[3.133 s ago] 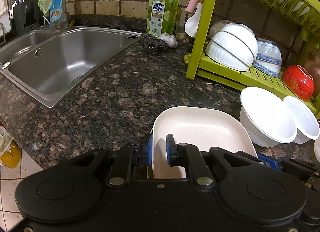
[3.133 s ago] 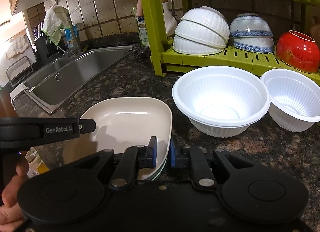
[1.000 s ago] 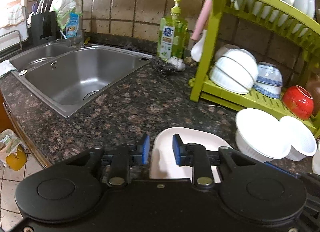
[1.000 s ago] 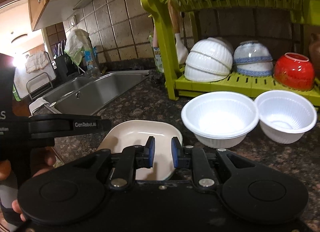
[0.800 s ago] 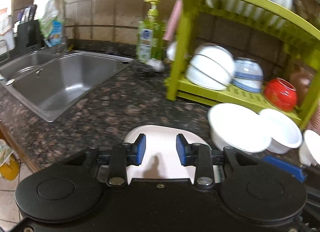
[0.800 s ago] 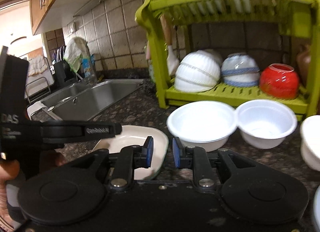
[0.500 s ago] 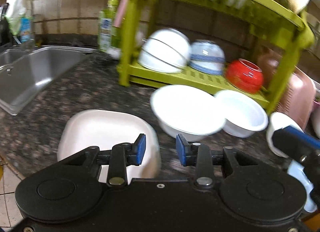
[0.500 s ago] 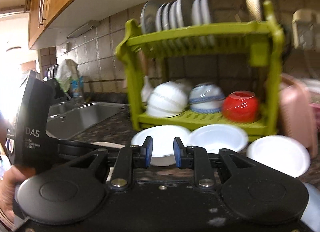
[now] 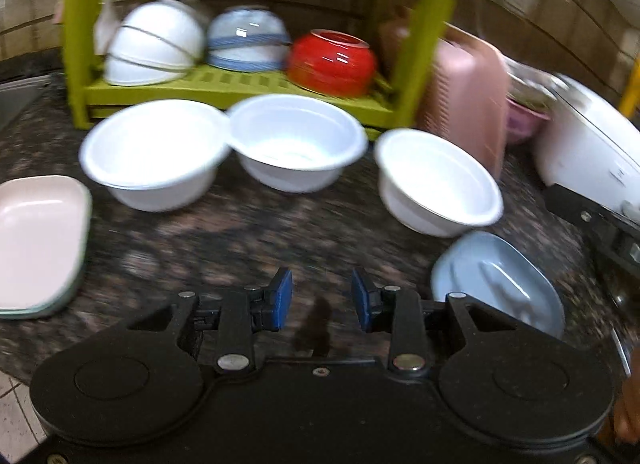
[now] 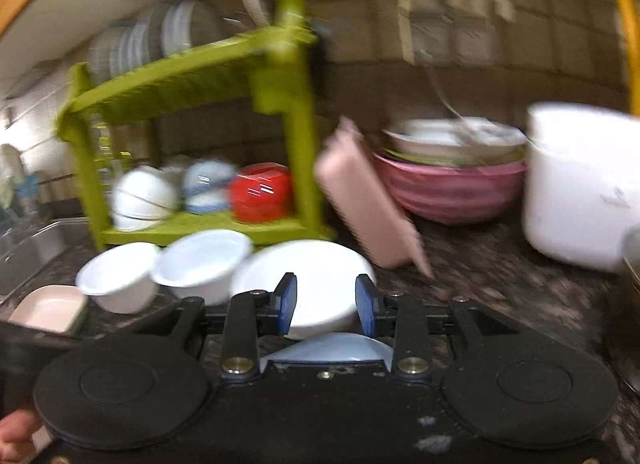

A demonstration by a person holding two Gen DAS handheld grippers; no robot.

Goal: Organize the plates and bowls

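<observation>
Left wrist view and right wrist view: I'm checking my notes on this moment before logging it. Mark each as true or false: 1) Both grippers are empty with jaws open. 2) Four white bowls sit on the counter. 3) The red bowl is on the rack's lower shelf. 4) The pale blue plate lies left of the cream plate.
1) True: the left gripper and right gripper hold nothing, jaws apart.
2) False: three round white plastic bowls sit on the dark granite counter.
3) True: the glossy red bowl rests on the green plastic dish rack.
4) False: the pale blue squarish plate lies far right of the cream squarish plate.
</observation>
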